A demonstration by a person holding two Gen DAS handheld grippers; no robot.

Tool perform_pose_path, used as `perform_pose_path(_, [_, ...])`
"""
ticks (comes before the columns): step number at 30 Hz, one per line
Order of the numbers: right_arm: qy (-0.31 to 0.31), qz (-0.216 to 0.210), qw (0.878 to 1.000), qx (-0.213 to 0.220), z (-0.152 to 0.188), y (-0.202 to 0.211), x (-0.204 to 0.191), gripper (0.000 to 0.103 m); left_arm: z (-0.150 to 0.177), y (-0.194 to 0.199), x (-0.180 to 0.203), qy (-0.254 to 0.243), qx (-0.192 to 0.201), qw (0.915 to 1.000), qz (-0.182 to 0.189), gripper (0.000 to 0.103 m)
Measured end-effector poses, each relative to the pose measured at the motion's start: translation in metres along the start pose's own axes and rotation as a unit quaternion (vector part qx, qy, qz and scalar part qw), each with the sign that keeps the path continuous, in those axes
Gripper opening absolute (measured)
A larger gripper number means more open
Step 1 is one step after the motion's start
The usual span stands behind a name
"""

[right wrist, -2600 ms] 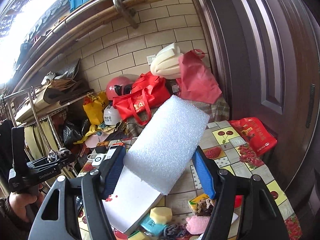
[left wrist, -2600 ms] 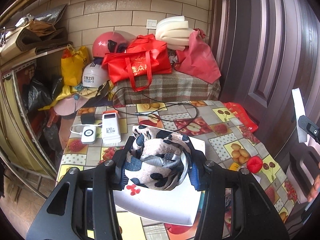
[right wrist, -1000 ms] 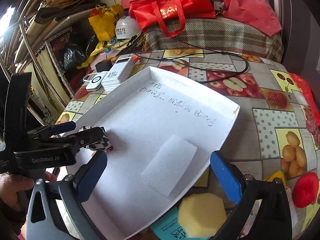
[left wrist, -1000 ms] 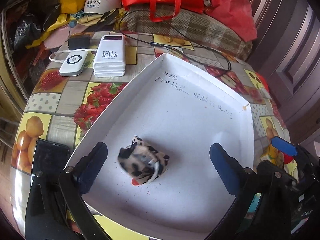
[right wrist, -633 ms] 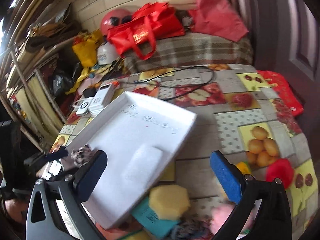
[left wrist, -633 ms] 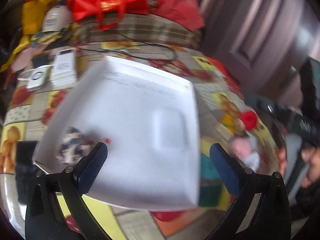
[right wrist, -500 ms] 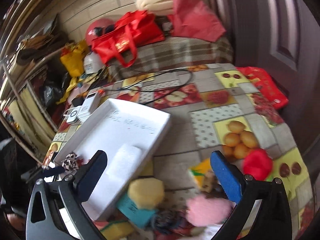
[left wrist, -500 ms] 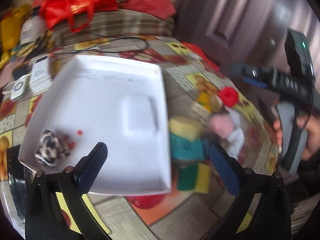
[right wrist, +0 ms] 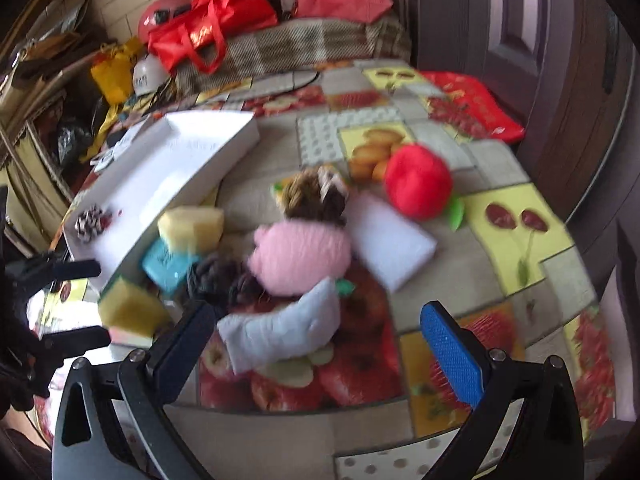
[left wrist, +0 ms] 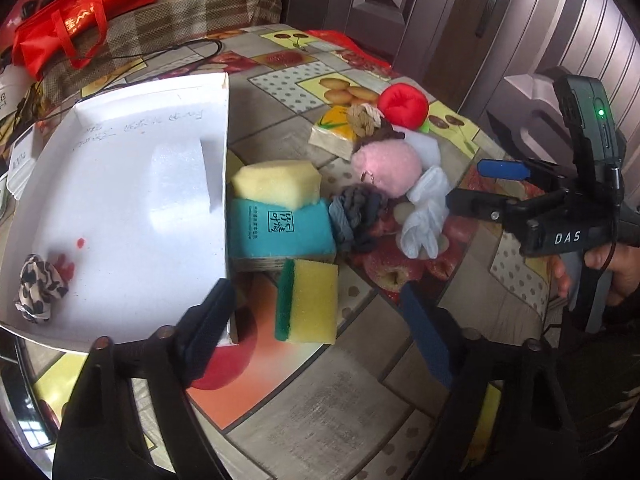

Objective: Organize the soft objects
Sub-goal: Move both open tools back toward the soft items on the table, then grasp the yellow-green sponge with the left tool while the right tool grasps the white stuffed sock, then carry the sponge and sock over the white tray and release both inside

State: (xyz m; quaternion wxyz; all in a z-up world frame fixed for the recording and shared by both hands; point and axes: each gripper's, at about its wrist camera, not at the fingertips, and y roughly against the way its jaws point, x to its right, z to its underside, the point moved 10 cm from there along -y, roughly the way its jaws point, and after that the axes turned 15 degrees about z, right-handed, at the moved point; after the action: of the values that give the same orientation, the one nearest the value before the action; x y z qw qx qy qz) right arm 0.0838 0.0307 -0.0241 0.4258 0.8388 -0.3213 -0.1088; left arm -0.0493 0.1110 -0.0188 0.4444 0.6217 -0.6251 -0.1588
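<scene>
The white box [left wrist: 120, 216] holds a leopard-print cloth [left wrist: 40, 284] and a white foam block [left wrist: 180, 176]. Right of it lies a pile of soft things: a yellow-green sponge [left wrist: 312, 300], a teal pack [left wrist: 280, 228], a yellow sponge [left wrist: 276, 184], a pink fluffy ball [left wrist: 388, 168], a white glove [left wrist: 424, 212] and a red plush ball [left wrist: 402, 104]. My left gripper [left wrist: 316, 312] hovers over the yellow-green sponge, its jaws closing but clear of it. My right gripper [right wrist: 320, 332] hangs open above the white glove [right wrist: 280, 332].
A grey knitted bundle [left wrist: 356, 216], a brown rope knot [left wrist: 366, 118] and a white foam pad [right wrist: 388, 240] also lie in the pile. Red bags [right wrist: 212, 36] sit on a checked cloth behind the table. A dark door [left wrist: 440, 20] stands on the right.
Both grippers let go of the cloth and the foam block in the box, then swung right to the pile. The left jaws have narrowed.
</scene>
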Motion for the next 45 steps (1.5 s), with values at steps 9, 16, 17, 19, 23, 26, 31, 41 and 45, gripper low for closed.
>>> perform_pose_path(9, [0.040,-0.001,0.999,-0.011,0.011,-0.028,-0.031,0.099,0.010,-0.028,0.002,-0.015,-0.048,0.9987,-0.009,0.039])
perform_pose_path(16, [0.017,-0.046,0.999,-0.021,0.029,-0.015,-0.017,0.062,0.004,-0.009,0.009,-0.005,-0.014,0.9999,0.008,0.028])
perform_pose_path(17, [0.014,-0.048,0.999,-0.019,0.030,-0.011,-0.015,0.062,-0.003,0.000,0.010,-0.005,0.000,1.0000,0.006,0.028])
perform_pose_path(19, [0.001,-0.051,0.999,-0.005,0.026,0.005,-0.008,0.062,-0.018,0.023,0.010,-0.007,0.030,0.9995,-0.003,0.029])
perform_pose_path(23, [-0.038,-0.054,0.996,0.057,-0.010,0.051,0.012,0.062,-0.060,0.082,0.012,-0.012,0.105,0.9942,-0.023,0.029])
perform_pose_path(26, [-0.073,-0.059,0.988,0.123,-0.049,0.097,0.027,0.062,-0.089,0.140,0.017,-0.011,0.179,0.9828,-0.043,0.029])
perform_pose_path(31, [-0.118,-0.070,0.963,0.233,-0.102,0.173,0.042,0.062,-0.097,0.190,0.013,-0.017,0.239,0.9662,-0.094,0.029])
perform_pose_path(41, [-0.085,-0.117,0.962,0.233,-0.117,0.180,-0.004,0.062,-0.074,0.203,-0.013,0.029,0.255,0.9597,-0.113,0.029])
perform_pose_path(45, [-0.074,-0.126,0.962,0.229,-0.115,0.179,-0.014,0.062,-0.069,0.208,-0.018,0.038,0.261,0.9573,-0.117,0.029])
